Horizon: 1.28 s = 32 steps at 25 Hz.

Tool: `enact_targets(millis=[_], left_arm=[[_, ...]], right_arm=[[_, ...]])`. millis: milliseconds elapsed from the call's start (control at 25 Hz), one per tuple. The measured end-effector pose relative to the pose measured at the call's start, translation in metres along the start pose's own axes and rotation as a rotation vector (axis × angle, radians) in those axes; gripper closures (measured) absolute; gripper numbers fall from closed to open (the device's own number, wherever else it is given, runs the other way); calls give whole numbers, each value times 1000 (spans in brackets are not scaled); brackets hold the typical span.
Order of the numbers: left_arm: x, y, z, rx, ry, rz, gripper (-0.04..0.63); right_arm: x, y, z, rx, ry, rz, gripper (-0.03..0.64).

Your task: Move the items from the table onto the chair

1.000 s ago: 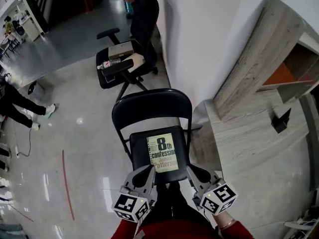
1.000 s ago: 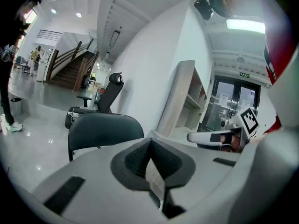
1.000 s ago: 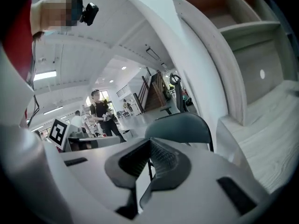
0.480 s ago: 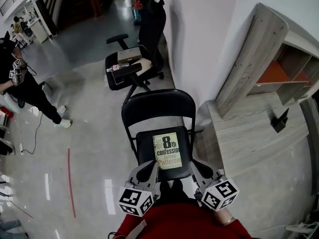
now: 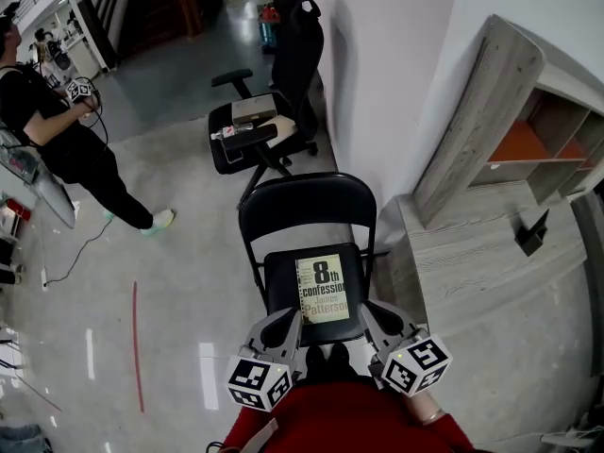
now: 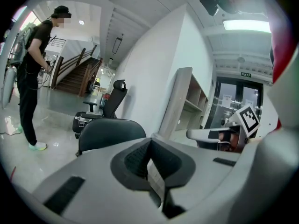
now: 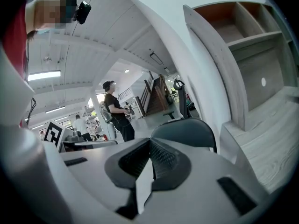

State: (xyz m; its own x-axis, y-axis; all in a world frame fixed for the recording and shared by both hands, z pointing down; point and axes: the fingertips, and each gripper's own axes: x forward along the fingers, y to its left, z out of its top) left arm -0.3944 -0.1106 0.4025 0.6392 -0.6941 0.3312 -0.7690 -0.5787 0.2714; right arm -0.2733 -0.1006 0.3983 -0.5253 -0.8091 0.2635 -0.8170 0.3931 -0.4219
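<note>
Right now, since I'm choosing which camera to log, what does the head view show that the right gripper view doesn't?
Only the head view: the book lying flat on the folding chair seat, and the red floor line. Only the right gripper view: the right tongs seen close, jaws together with nothing between them, and a ceiling light. Both: the folding chair's backrest, the grey wooden shelf unit and a person in black.

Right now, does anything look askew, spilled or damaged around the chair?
Nothing stands out. The book lies flat on the folding chair, inside its seat edges. The left gripper and right gripper are shut and empty. One small black item sits on the table.
</note>
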Motion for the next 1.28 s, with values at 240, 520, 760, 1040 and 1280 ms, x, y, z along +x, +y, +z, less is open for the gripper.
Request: enact_targets(millis=[240, 520, 760, 1040, 1280], left_arm=[[-4, 0, -6, 8, 19, -17, 588], [31, -35, 3, 82, 58, -196, 587], [72, -128, -2, 188, 122, -446, 588], [95, -252, -31, 296, 192, -618, 586], [115, -370, -72, 296, 216, -622, 588]], right_arm=[[-4, 5, -2, -3, -7, -10, 601], [-51, -18, 9, 76, -81, -183, 601], [-149, -72, 15, 127, -189, -449, 602], [-286, -126, -2, 191, -335, -673, 601], [-407, -175, -23, 216, -394, -715, 601]])
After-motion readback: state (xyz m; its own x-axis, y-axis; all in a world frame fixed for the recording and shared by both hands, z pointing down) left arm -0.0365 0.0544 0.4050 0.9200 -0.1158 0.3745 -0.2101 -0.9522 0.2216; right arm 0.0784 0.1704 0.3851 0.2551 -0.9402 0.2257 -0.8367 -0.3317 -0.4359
